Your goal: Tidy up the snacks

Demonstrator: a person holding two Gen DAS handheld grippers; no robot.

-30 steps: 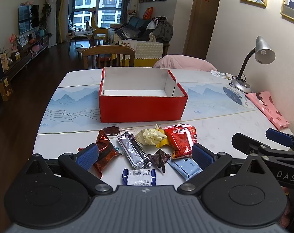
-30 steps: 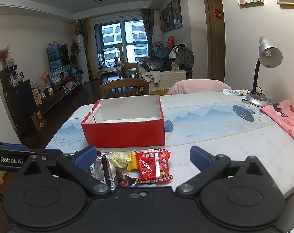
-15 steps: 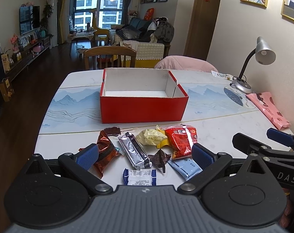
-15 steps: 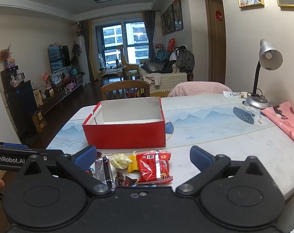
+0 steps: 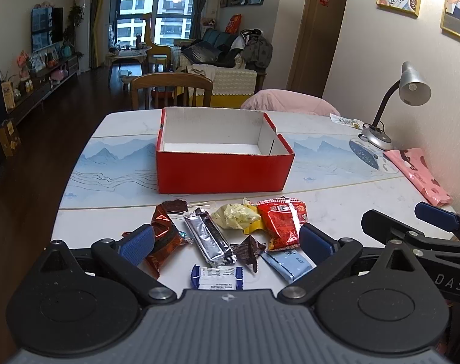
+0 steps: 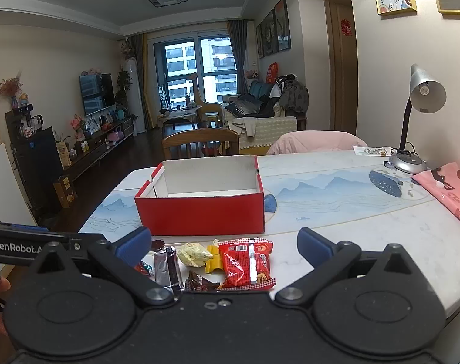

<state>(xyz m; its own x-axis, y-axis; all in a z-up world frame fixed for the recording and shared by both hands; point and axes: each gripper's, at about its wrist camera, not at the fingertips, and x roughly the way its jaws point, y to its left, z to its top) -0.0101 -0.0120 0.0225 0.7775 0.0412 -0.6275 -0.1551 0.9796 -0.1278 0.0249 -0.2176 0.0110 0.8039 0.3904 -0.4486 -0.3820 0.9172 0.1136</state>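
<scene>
Left wrist: I hold left gripper [image 5: 225,241] and right gripper [image 6: 224,245] spread wide; crinkly foil bar [image 5: 209,236] lies lengthwise toward rectangular cardboard box [image 5: 224,166]

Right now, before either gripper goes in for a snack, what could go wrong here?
The snacks lie packed together: the silver bar touches the brown wrapper and the dark chocolate piece, so a wide open left gripper may drag neighbours along. The red chip bag overlaps the blue packet, which could shift when the bag is lifted. The red box has tall walls; a low carry by the right gripper might hit them.
</scene>
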